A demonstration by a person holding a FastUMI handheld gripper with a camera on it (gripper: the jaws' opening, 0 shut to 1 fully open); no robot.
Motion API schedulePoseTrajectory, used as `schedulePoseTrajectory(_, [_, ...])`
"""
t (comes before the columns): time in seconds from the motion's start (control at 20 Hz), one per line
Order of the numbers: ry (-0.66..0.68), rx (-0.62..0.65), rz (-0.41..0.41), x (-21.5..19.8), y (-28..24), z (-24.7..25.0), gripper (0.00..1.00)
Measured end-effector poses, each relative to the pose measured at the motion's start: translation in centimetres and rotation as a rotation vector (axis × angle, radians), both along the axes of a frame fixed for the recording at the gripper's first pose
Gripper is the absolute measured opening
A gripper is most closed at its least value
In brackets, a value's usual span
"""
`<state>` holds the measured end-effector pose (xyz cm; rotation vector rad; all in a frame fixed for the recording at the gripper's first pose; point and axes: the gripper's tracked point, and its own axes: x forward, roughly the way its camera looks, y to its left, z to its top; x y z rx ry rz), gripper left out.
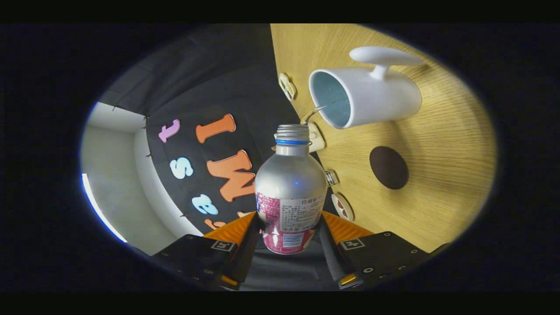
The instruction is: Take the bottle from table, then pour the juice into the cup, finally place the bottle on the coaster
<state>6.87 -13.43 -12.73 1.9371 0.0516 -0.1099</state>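
Note:
My gripper [289, 224] is shut on a silver bottle [291, 183] with a pink and white label, both fingers pressing on its lower body. The bottle's threaded mouth [292, 130] has no cap and a blue ring under it, and it points toward the white cup. The view is rolled, so the wooden table [442, 183] stands like a wall beside the bottle. The white cup [363, 94] with its flat handle rests on that table, its opening just beyond the bottle's mouth. A thin pale streak [313, 113] runs from near the mouth to the cup's rim. A dark round coaster [388, 167] lies beside the cup.
Several small pale objects [316, 138] sit along the table's edge near the bottle, one of them [287, 86] farther along beside the cup. The booth's black cloth wall [210, 109] is behind the bottle, with a white wall [113, 183] past it.

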Motion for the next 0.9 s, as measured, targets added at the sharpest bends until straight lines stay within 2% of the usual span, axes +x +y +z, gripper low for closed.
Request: schedulePoseTrajectory(0.9, [-0.048,0.065,-0.045,-0.5,-1.7,0.4,0.71])
